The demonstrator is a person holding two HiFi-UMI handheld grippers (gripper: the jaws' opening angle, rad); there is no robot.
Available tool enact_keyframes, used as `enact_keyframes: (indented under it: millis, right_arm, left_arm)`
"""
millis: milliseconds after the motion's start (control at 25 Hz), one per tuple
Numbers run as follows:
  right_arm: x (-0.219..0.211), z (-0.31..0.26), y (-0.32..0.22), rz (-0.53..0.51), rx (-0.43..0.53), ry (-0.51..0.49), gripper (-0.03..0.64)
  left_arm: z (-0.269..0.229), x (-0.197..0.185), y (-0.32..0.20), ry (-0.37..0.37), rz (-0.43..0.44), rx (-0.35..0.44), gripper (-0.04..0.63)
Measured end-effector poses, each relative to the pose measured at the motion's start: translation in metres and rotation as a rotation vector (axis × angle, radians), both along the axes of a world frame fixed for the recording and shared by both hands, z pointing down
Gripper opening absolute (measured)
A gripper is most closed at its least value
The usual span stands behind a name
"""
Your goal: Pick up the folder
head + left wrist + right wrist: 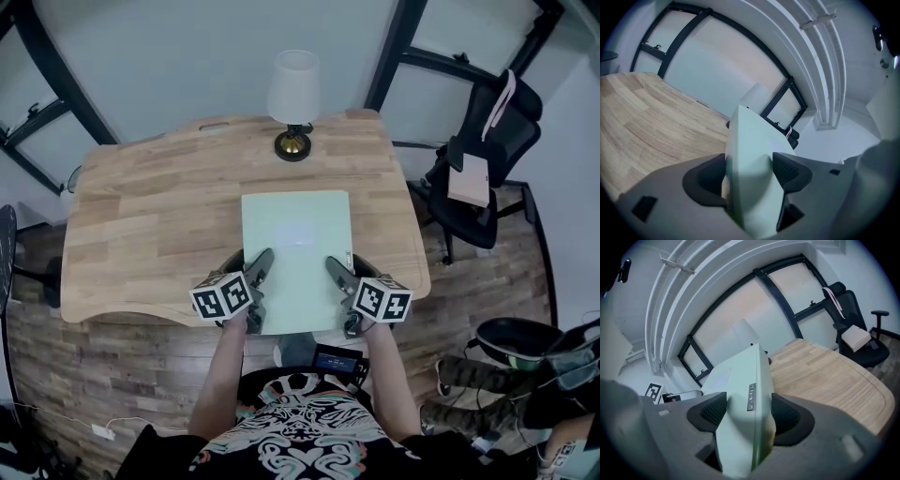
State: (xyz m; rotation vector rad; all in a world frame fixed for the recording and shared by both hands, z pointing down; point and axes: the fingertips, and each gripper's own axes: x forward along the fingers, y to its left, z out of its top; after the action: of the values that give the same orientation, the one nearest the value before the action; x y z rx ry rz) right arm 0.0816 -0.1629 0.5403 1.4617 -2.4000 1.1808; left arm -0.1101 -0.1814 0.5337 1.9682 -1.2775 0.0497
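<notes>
- Left gripper point(749, 174): jaws pinched on the left edge of the folder point(298, 246), with a dark ribbed pad pressing on each face; nothing else lies between them.
- Right gripper point(748, 414): jaws clamped on the folder's right edge, the pads pressed flat to both faces. A small grey strip point(750, 397) on that edge sits right at the jaws.
- Folder: pale green, thin and rectangular. It is held at its near end, one gripper on each side, with its long sides running from near to far. Its near end overhangs the table's near edge, and its far end reaches about the middle of the top. Whether the far end touches the wood cannot be told.
- Marker cubes: one on each gripper, just outside the folder's near corners.
- Person: both forearms reach forward from the near side; a black patterned shirt point(300, 436) shows at the bottom of the head view.
- Table point(141, 216): light wooden top, bare on both sides of the folder.
- Lamp point(294, 98): white shade on a dark round base, at the far edge of the table, in line with the folder but well apart from it.
- Office chair point(487, 187): black, to the right of the table, with a pale box point(469, 178) on its seat.
- Floor point(112, 375): wood planks.
- Black frame bars point(56, 89): they stand against the far wall.
</notes>
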Motion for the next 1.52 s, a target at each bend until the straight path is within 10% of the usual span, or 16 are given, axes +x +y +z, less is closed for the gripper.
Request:
enact_keyframes:
  millis: [1520]
  right_arm:
    - [-0.011, -0.032, 0.021, 0.004, 0.034, 0.023, 0.288]
  left_arm:
    - [-0.025, -0.008, 0.021, 0.008, 0.014, 0.033, 0.296]
